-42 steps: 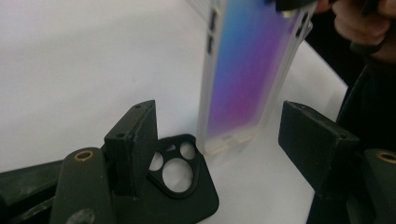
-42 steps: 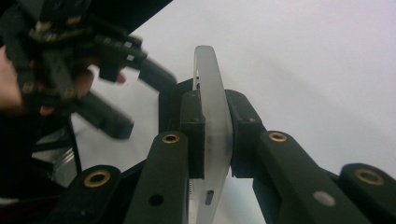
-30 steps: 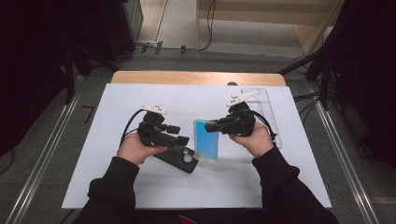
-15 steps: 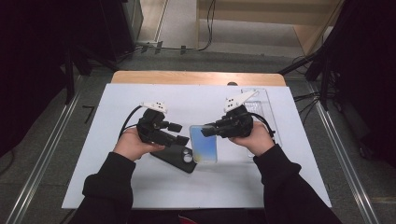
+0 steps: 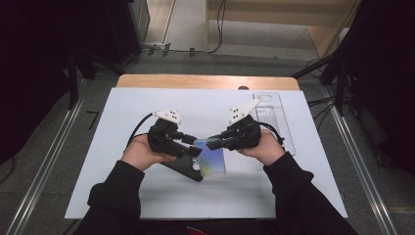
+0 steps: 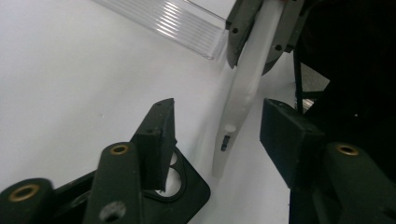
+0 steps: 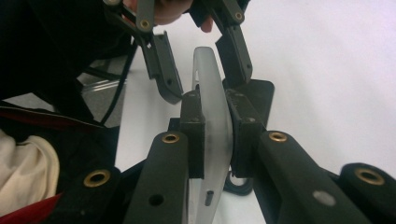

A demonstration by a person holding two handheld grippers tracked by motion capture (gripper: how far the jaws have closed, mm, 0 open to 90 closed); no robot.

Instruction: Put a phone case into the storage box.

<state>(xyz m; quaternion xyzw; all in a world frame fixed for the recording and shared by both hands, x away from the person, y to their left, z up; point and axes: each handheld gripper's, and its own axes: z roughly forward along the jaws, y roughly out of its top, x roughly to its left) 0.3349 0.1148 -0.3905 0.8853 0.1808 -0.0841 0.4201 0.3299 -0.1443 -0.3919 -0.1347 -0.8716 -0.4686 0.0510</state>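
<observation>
Left jaws closing around the case

My right gripper stays clamped on the translucent phone case; my left gripper has just narrowed around it, pads not touching.

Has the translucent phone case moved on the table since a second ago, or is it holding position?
Yes. The phone case, clamped in the right claw, has drifted left, away from the clear tray and over the black phone. The left claw has just been closing around it.

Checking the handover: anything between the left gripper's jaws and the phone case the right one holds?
Nothing visible. The phone case already sits edge-on between the left gripper jaws, which have just been closing but don't touch it yet. The right gripper clamps its other end.
</observation>
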